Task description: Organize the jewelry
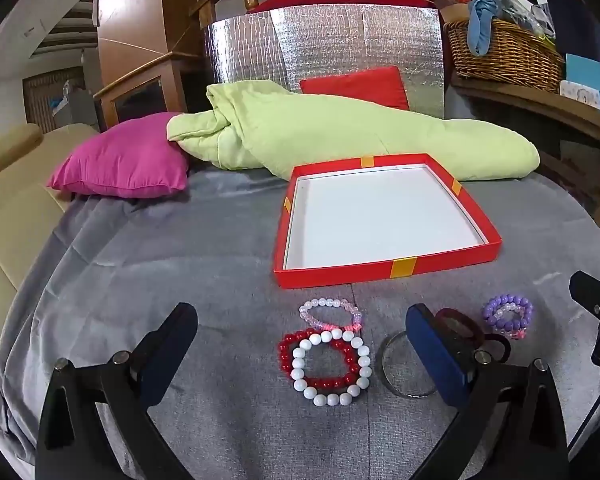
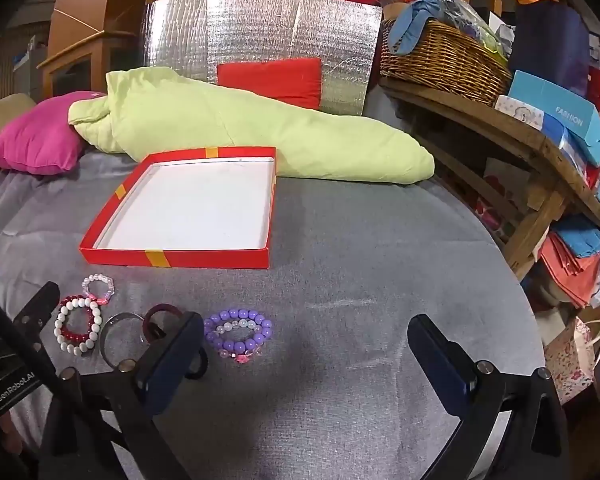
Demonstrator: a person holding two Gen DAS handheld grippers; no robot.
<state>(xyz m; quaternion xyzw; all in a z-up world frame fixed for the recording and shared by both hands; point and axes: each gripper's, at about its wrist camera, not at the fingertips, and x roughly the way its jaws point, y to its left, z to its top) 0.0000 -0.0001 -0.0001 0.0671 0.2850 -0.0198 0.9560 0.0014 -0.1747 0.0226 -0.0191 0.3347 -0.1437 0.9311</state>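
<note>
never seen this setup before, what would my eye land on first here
The shallow red cardboard box lid with a bare white inside stands out first, lying on the grey cloth beyond the jewelry. Nearer, a white bead bracelet overlaps a red bead bracelet, with a purple bead bracelet off to the right. Behind the box sprawl a pale green quilt and a magenta pillow.

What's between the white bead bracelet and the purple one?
In the right wrist view, a silver bangle and a dark red ring lie between the white bracelet and purple bracelet.
</note>
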